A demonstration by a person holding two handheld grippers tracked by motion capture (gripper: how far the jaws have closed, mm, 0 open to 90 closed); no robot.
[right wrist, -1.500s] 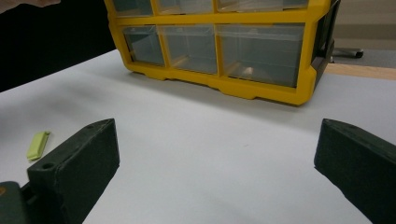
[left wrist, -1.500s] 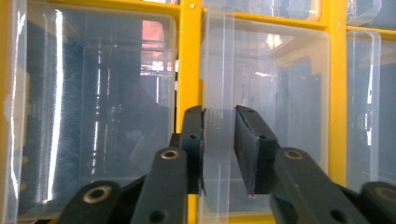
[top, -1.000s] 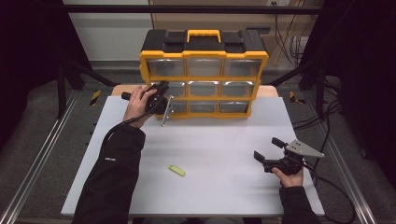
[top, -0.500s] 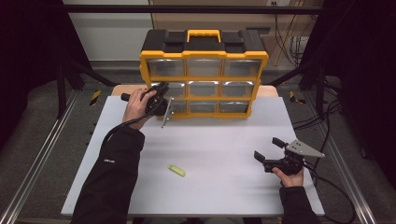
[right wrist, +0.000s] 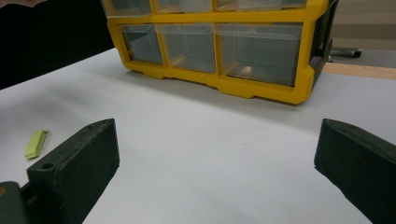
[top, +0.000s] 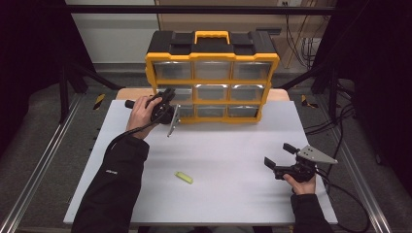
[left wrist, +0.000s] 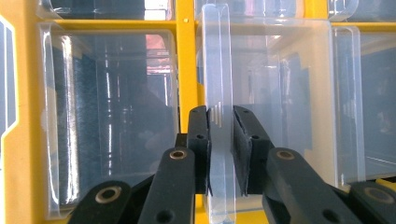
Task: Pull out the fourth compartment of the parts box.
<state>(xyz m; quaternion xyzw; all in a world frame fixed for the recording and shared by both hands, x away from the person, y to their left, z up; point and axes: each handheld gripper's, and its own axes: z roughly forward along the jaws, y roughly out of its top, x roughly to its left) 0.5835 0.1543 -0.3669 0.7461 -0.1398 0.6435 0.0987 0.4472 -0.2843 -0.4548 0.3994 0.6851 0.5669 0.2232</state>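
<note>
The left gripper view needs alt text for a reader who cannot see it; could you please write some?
Close-up of the left tongs, their black jaws shut on the upright clear handle of a clear drawer in a yellow organizer. A second clear drawer sits at the left, past a yellow divider.

We see a lab recording rig: metal rails [top: 46, 160] flanking the white table [top: 228, 145], black curtains, loose cables [top: 340, 121] beside the table.
</note>
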